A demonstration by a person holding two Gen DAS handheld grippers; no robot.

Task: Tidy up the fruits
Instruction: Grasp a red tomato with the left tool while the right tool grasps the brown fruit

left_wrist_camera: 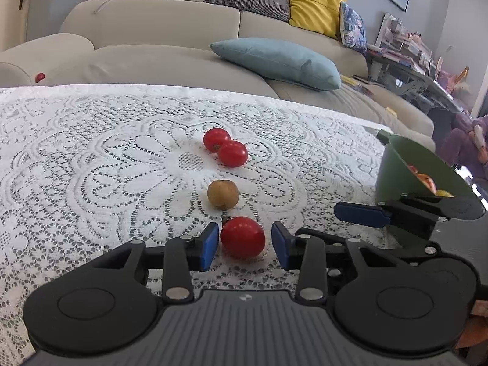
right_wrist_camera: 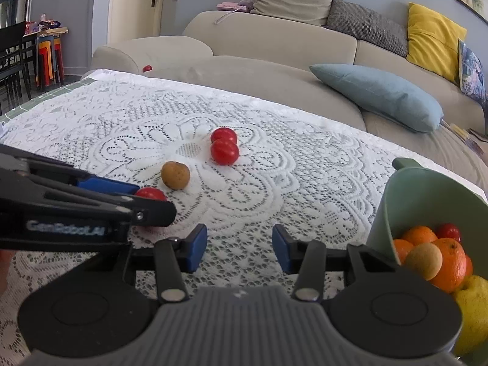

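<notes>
My left gripper [left_wrist_camera: 245,245] is open, low on the lace cloth, with a red tomato [left_wrist_camera: 242,237] between its blue pads; the left pad is close to it and a gap shows on the right. Beyond lie a brown round fruit [left_wrist_camera: 223,194] and two touching red tomatoes [left_wrist_camera: 225,147]. My right gripper [right_wrist_camera: 239,248] is open and empty above the cloth, next to a green bowl [right_wrist_camera: 427,192] that holds oranges, a lemon and other fruit. The right wrist view shows the left gripper [right_wrist_camera: 134,195] at that tomato [right_wrist_camera: 150,193], the brown fruit [right_wrist_camera: 175,175] and the tomato pair [right_wrist_camera: 224,146].
The table wears a white lace cloth [left_wrist_camera: 91,152]. A beige sofa [left_wrist_camera: 152,30] with a blue cushion [left_wrist_camera: 274,61] stands behind it. A small red fruit [left_wrist_camera: 39,77] lies on the sofa. The green bowl [left_wrist_camera: 402,164] sits at the table's right edge.
</notes>
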